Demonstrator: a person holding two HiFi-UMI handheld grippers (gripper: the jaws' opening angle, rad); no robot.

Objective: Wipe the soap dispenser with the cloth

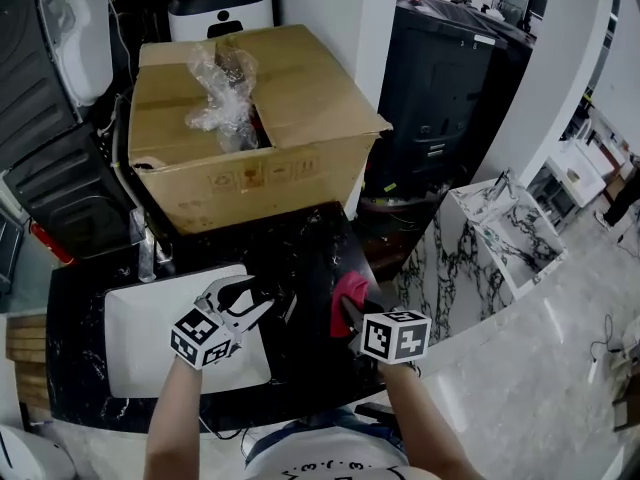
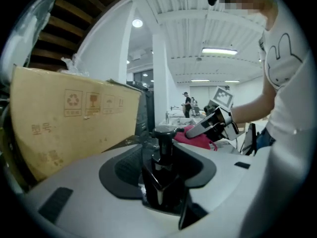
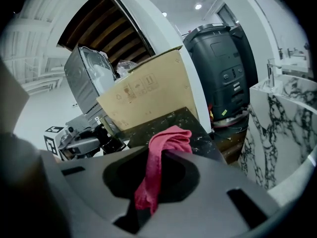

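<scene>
The black pump soap dispenser point(image 2: 161, 177) stands upright between the jaws of my left gripper point(image 2: 159, 155), which are spread with a gap on either side of the bottle. In the head view that gripper point(image 1: 262, 296) reaches over the right edge of the white sink point(image 1: 140, 338), and the dark bottle is hard to pick out against the black counter. My right gripper point(image 1: 350, 313) is shut on a red cloth point(image 1: 350, 290), a short way right of the left one. In the right gripper view the cloth point(image 3: 158, 167) hangs down from the pinched jaws point(image 3: 166, 150).
A large cardboard box point(image 1: 250, 118) with crumpled plastic on top fills the back of the black counter point(image 1: 310, 238). A chrome faucet point(image 1: 145, 253) stands behind the sink. A marble-patterned stand point(image 1: 490, 228) and a black bin point(image 1: 450, 78) are to the right.
</scene>
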